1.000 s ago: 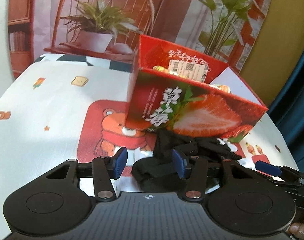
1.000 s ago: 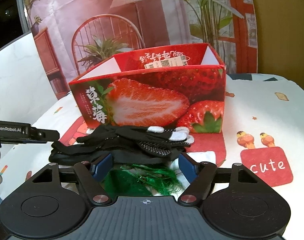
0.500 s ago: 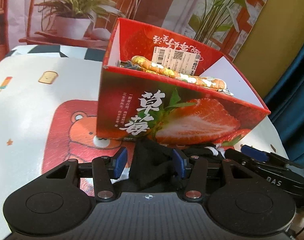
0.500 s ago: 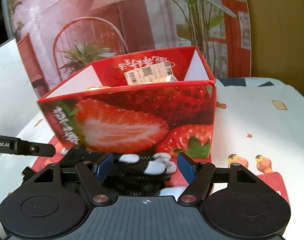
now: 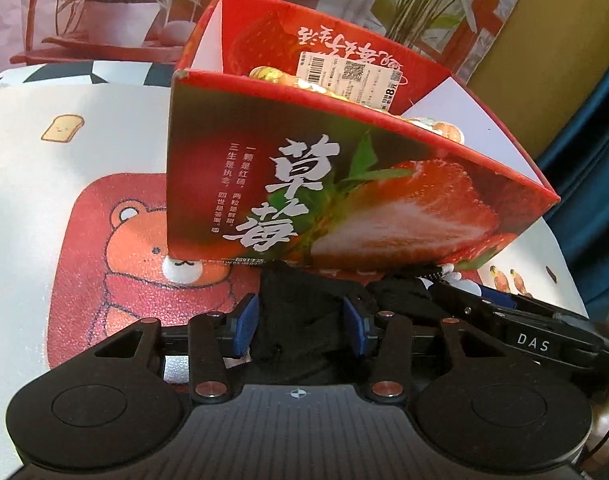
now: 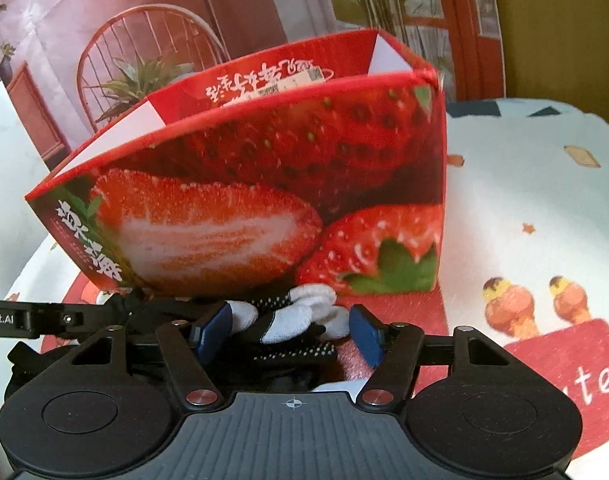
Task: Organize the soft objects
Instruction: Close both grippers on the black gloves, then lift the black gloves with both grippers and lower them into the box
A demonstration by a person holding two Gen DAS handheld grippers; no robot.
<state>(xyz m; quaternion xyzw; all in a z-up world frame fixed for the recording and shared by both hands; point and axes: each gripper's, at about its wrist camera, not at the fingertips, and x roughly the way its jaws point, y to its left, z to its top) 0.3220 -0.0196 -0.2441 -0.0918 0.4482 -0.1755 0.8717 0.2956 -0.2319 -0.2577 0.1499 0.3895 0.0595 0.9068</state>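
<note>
Right now my left gripper (image 5: 300, 330) sits low in the centre of its frame, its blue pads (image 5: 246, 327) parted about halfway with a bunched black cloth (image 5: 300, 312) filling the gap between them; both pads appear to press the fabric, though I cannot tell how firmly. To the lower right of that frame my right gripper (image 5: 500, 300) reaches in beside it.

From the right wrist view, the right gripper (image 6: 290, 330) is spread fairly wide around a black glove with white fingertips (image 6: 300, 314). The left pad touches a white fingertip, the right pad sits just beside the outermost one, and I cannot tell whether the glove is actually clamped. At the left edge of that frame the left gripper (image 6: 44, 318) reaches in towards the same dark heap.

Just beyond both grippers, filling the middle of each frame, stands the red strawberry box (image 5: 344, 184), open at the top, with the black cloth and the glove lying at the foot of its near wall. Orange-yellow items (image 5: 272, 76) and a white barcode label (image 5: 350, 76) show inside it. Everything rests on a cartoon tablecloth (image 5: 84, 128) with a red bear patch (image 5: 140, 248) at the left of the left view.
</note>
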